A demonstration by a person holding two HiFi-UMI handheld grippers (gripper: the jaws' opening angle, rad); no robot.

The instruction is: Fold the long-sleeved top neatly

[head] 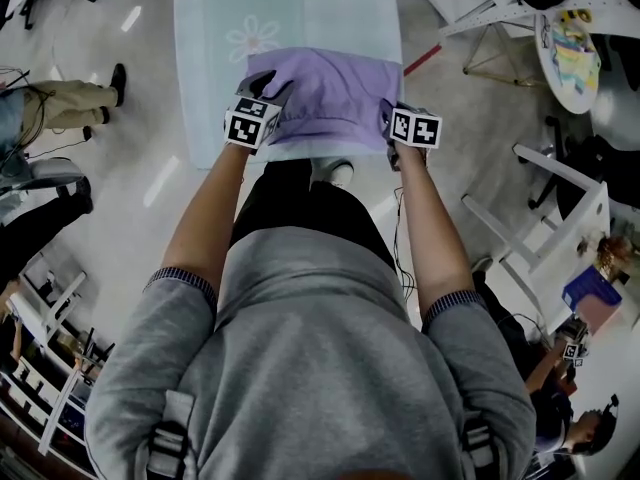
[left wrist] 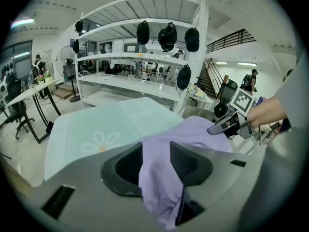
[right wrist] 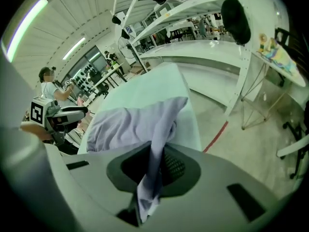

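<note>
Purple top [head: 325, 93] is lying at the near edge of the table [head: 210, 28]. From the head view you mostly just get the marker cubes [head: 248, 128] at its near corners. The gripper views show more: left gripper [left wrist: 157, 163] and right gripper [right wrist: 153, 166] are each clamped on a bunch of its fabric.

Long-sleeved top [head: 325, 98]: I read it as plain lilac all over.
Table cover [head: 215, 18]: pale mint from where I sit.
Daisy [head: 252, 38], upper left of the head view: white petals; I see an orange centre in the left gripper view.
Marker cubes [head: 250, 126]: black squares on white.
Left gripper [left wrist: 158, 166]: light grey shell with dark grey pads [left wrist: 126, 166].
Sweatshirt [head: 310, 368]: grey.
Cuffs [head: 182, 280]: fine dark and light stripes.
Floor [head: 480, 148]: pale grey.
Floor line [head: 422, 60], upper right of centre: red.
</note>
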